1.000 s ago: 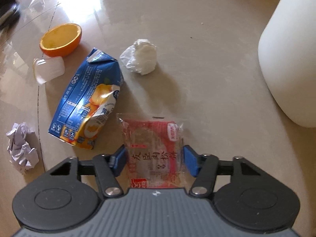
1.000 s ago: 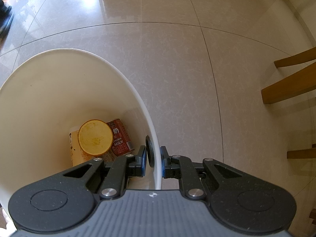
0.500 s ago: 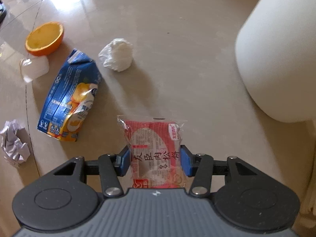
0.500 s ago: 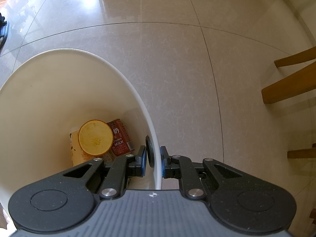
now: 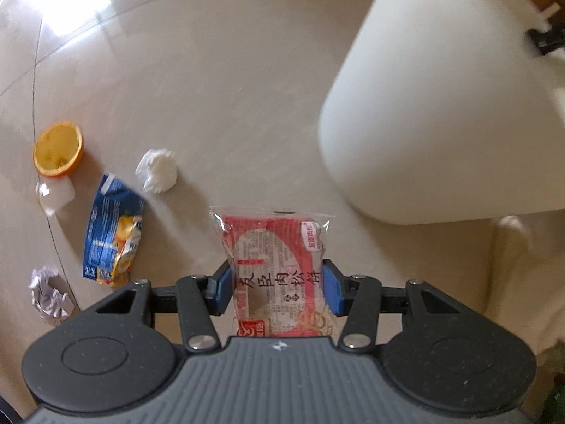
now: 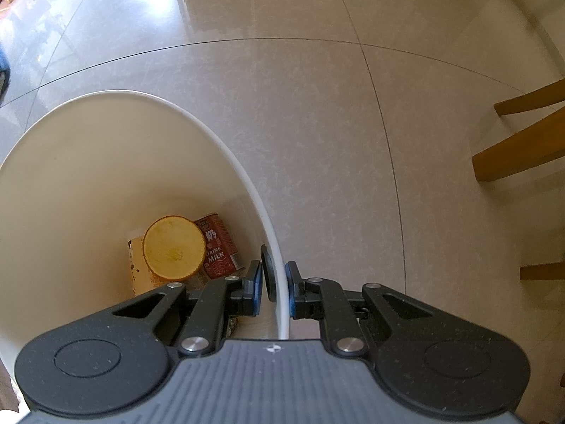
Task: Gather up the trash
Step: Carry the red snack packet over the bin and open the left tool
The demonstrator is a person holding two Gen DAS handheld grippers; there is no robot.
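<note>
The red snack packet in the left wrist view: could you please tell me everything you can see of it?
The red snack packet is a flat, sealed pouch of glossy clear plastic with crimped ends, printed red and white with dark Chinese characters. It is clamped between the blue pads of the left gripper, whose jaws press on its two side edges. Its far end points toward the white bin, without touching it. It appears lifted off the floor.

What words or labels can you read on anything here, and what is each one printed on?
"友臣肉松饼": large dark characters on the red snack packet held in the left gripper.
"DRINK MILK": white letters on the red carton inside the white bin.
"奶": white character higher on that same carton.
Fine print on the packet and all text on the blue juice carton is too blurred to read.
</note>
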